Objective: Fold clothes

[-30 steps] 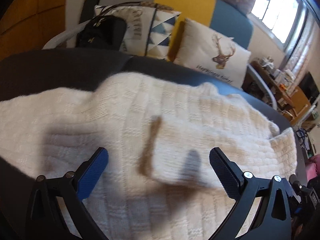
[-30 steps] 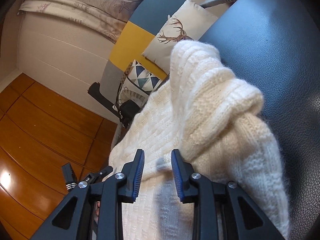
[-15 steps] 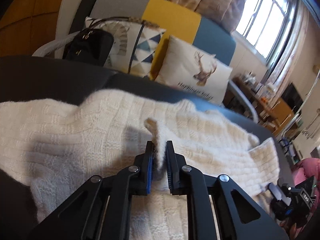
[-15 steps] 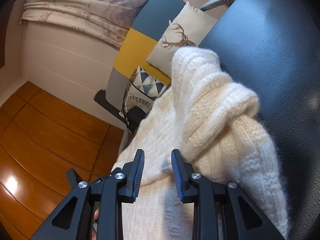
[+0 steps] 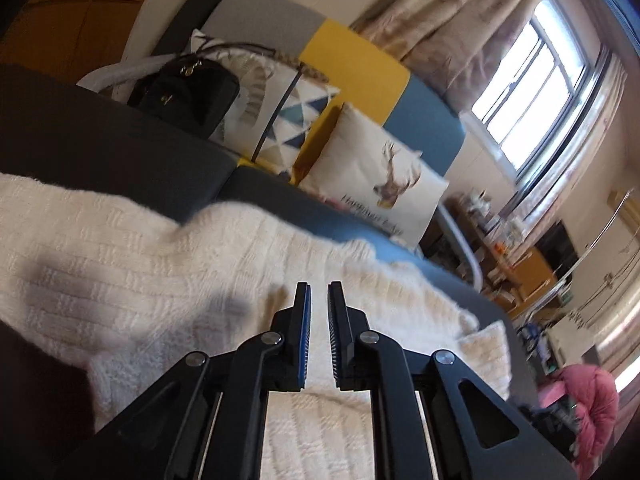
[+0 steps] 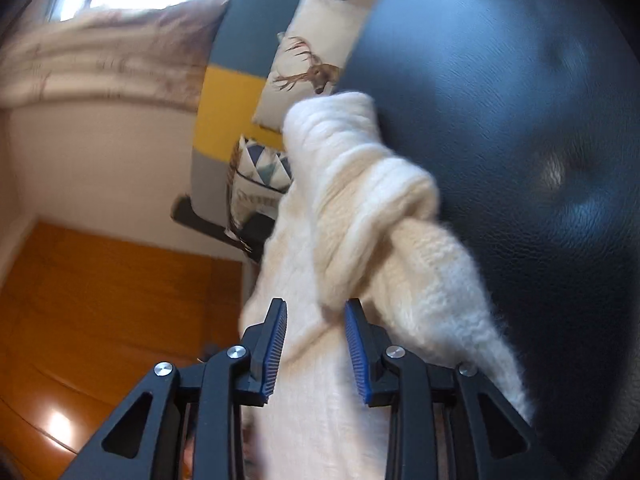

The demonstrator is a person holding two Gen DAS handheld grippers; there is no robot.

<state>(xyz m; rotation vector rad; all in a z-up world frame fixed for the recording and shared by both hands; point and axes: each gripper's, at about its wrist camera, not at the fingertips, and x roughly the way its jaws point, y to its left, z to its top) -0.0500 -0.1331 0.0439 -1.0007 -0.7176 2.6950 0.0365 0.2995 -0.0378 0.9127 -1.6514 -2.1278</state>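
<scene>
Right now the fold is mid-step. Nearest, the left tool (image 5: 319, 300) is clamped nearly shut on a pinch of the white sweater (image 5: 160, 272), which lies spread over the dark sofa seat (image 5: 100, 148). The right tool (image 6: 316, 316) grips a bunched sleeve (image 6: 372, 208). Toward one o'clock sits a deer cushion (image 5: 380, 184). Next, I'd judge, both lift and carry the fabric across.
</scene>
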